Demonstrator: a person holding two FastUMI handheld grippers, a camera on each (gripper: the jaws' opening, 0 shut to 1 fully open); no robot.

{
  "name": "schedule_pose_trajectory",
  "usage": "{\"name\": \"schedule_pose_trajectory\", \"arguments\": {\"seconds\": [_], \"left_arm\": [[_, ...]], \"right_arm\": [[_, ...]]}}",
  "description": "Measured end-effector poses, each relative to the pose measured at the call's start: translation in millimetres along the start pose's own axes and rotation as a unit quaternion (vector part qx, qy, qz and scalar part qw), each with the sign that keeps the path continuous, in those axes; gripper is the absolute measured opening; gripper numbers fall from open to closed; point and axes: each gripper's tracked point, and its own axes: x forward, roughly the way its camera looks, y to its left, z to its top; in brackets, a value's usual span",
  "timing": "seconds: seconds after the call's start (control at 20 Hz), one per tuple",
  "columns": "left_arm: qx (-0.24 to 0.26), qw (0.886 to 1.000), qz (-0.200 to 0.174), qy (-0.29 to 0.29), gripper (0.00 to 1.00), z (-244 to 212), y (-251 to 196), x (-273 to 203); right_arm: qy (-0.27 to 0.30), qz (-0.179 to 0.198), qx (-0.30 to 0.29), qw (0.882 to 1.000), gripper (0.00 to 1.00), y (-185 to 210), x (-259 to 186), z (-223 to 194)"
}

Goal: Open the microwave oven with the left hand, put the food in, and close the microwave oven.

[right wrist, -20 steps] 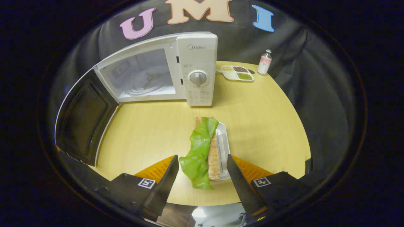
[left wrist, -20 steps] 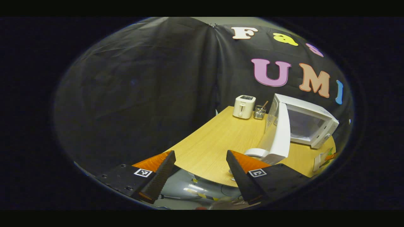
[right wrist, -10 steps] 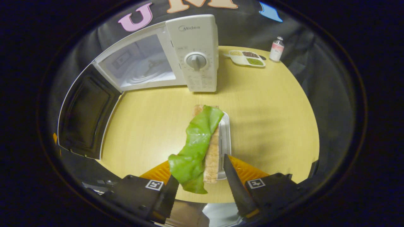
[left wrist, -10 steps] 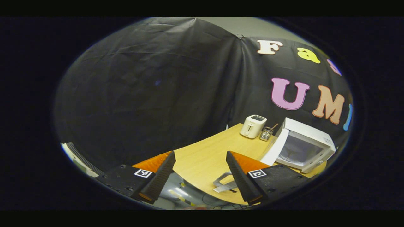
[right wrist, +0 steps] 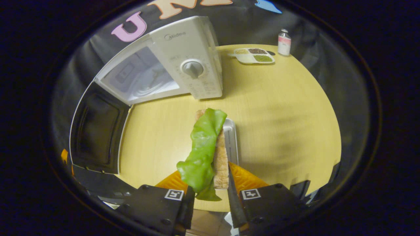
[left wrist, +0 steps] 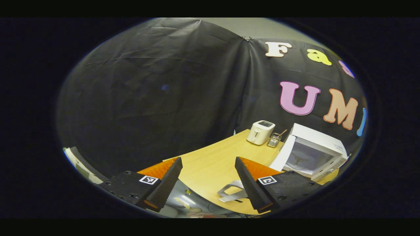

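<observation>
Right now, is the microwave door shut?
No. In the right gripper view the microwave has its door swung wide open, baring the turntable inside.

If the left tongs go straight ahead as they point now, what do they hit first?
Probably the table: its bare top lies between the open left tongs. The toaster and open microwave sit off to the right. Depth is unclear.
</observation>
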Motion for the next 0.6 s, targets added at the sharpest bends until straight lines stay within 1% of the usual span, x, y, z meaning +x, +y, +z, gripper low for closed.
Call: {"name": "schedule_pose_trajectory", "arguments": {"seconds": [0.15,0.3,0.35,0.4,0.5,0.55,0.6], "left_arm": [[0.017,0.999,-0.027,0.001,0.94,5,-13,16],[0.042,0.997,-0.07,0.003,0.94,9,-24,40],[0.046,0.995,-0.084,0.011,0.9,7,-28,49],[0.049,0.994,-0.101,0.019,0.94,5,-32,57],[0.053,0.989,-0.132,0.03,0.94,3,-41,71],[0.055,0.987,-0.148,0.038,0.94,-1,-45,77],[0.056,0.983,-0.167,0.047,0.94,-5,-51,83]], "right_arm": [[-0.02,-0.007,0.031,0.999,0.49,1,-7,10],[-0.045,-0.026,0.058,0.997,0.49,5,-18,16],[-0.052,-0.032,0.068,0.996,0.49,10,-22,17],[-0.059,-0.036,0.078,0.995,0.49,16,-26,16],[-0.075,-0.04,0.095,0.992,0.49,30,-35,15],[-0.085,-0.038,0.105,0.99,0.43,38,-40,15],[-0.094,-0.041,0.112,0.988,0.43,44,-44,14]]}}
